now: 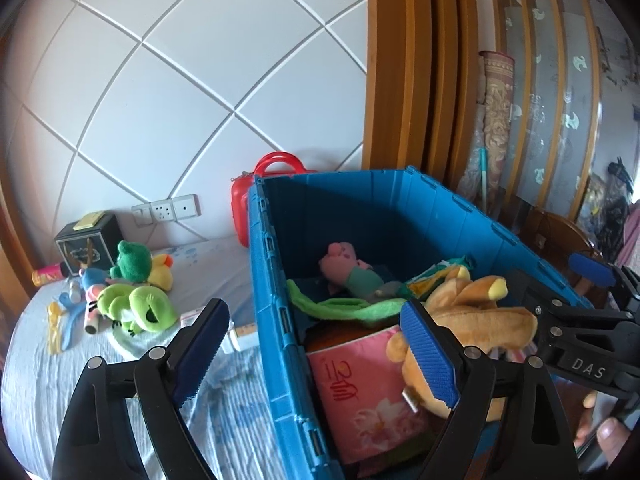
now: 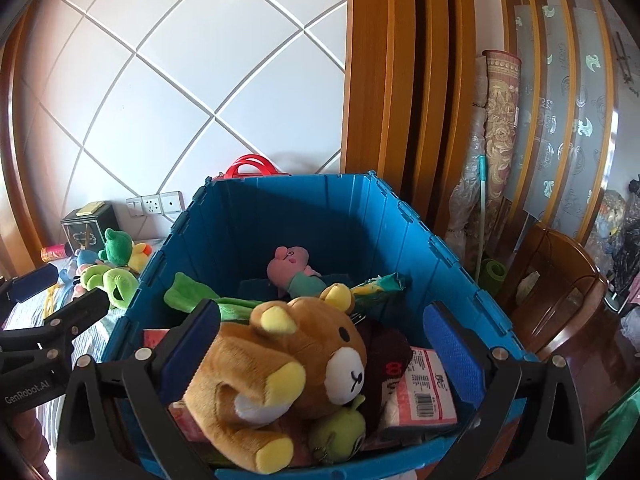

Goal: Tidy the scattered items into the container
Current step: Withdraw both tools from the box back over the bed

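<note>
A blue plastic crate (image 1: 276, 264) (image 2: 404, 236) stands on the bed and holds a brown bear plush (image 2: 280, 368) (image 1: 480, 320), a pink pig plush (image 2: 292, 266) (image 1: 348, 268), green cloth and pink packets. My right gripper (image 2: 320, 352) is open over the crate, its pads on either side of the bear, not touching it. My left gripper (image 1: 320, 352) is open and empty, straddling the crate's left wall. Scattered green frog plushes (image 1: 136, 304) (image 2: 108, 282), a yellow duck and small items lie on the bed to the left.
A black box (image 1: 88, 242) and a can (image 1: 48, 274) sit at the bed's far left. A red case (image 1: 264, 184) stands behind the crate against the quilted headboard. Wooden door frame, rolled mats and a wooden chair (image 2: 560, 292) are on the right.
</note>
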`<control>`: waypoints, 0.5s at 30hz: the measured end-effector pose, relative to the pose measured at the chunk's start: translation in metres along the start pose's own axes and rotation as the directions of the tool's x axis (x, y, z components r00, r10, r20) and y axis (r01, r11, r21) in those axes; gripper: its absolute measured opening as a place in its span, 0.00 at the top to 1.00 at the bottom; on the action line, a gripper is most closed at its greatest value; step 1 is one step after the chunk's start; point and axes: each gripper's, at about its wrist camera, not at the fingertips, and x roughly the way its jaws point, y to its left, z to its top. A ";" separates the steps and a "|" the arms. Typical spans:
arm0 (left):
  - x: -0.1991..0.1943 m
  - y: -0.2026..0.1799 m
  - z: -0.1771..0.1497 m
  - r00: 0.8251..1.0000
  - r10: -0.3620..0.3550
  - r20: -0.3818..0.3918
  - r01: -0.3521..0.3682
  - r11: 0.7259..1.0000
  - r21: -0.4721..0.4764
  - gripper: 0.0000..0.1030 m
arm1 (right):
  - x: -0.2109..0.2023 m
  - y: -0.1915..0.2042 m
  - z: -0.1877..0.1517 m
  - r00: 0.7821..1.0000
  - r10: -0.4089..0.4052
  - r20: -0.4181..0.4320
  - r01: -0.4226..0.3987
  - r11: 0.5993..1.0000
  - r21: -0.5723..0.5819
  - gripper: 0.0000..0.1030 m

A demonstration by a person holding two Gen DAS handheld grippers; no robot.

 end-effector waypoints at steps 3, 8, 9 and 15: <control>-0.014 0.017 -0.011 1.000 -0.017 -0.002 0.017 1.000 0.013 0.14 | -0.017 0.019 -0.008 1.000 -0.018 0.001 0.018 1.000 0.013 0.00; -0.042 0.054 -0.033 0.999 -0.041 0.001 0.041 0.999 0.027 0.14 | -0.047 0.064 -0.024 0.999 -0.034 0.012 0.033 0.999 0.020 0.00; -0.048 0.063 -0.039 0.999 -0.042 0.002 0.042 0.999 0.028 0.13 | -0.053 0.074 -0.029 0.999 -0.036 0.014 0.036 0.999 0.021 0.00; -0.079 0.115 -0.070 1.000 -0.017 -0.004 0.017 1.000 0.010 0.05 | -0.079 0.133 -0.053 1.000 -0.007 0.006 0.007 1.000 0.001 0.00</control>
